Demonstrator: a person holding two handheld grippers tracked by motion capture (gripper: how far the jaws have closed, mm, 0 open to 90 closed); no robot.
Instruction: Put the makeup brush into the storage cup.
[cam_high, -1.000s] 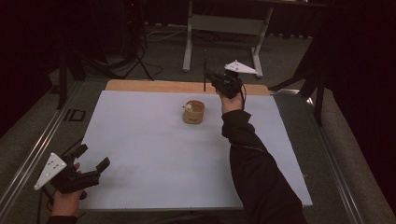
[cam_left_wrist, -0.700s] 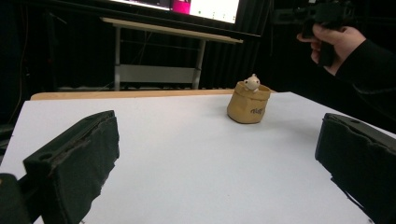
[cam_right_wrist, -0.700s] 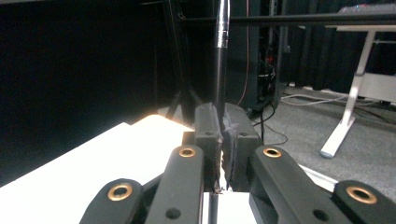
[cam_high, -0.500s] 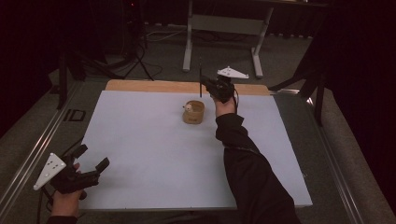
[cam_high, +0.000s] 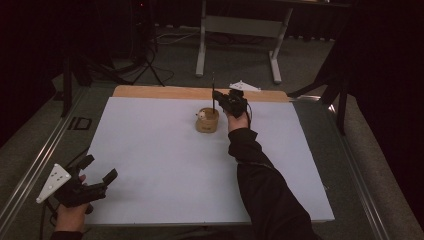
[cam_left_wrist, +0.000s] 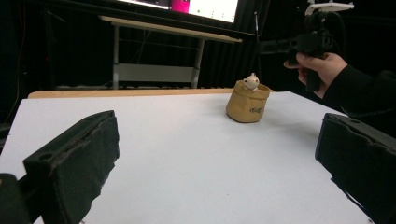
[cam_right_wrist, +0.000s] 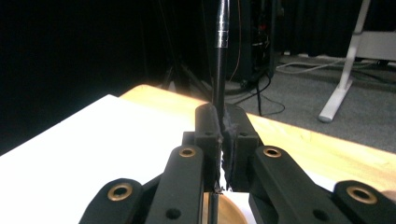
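Pen (cam_high: 213, 92) in the grip, upright, pinched hard between the pressed-together fingers (cam_right_wrist: 236, 135) of the right gripper (cam_high: 218, 96), and it is held directly above the small tan pouch (cam_high: 207, 120). From the right gripper view the black shaft is seen rising straight out of the closed pads, with its lower end poking out beneath them over the pouch's round mouth (cam_right_wrist: 229, 210). A little white figure (cam_left_wrist: 251, 81) is seen peeking from the pouch's rim, on the side away from the fingers.

Over at the near corner of the white mat (cam_high: 165, 165), the left gripper (cam_high: 97, 175) is held idle, its fingers (cam_left_wrist: 74, 163) spread wide with nothing between them, well apart from the pouch.

Now the risks. The pouch looks soft and light, and nothing is bracing it, so it could be tipped or pushed along the mat if the pen's tip is brought down on the rim instead of inside the opening. The white figure already takes up part of that opening, so the pen could be blocked or the figure knocked out. A tilt could also be picked up if the pinch is released too high, and the pen could then topple out over the pouch's edge.
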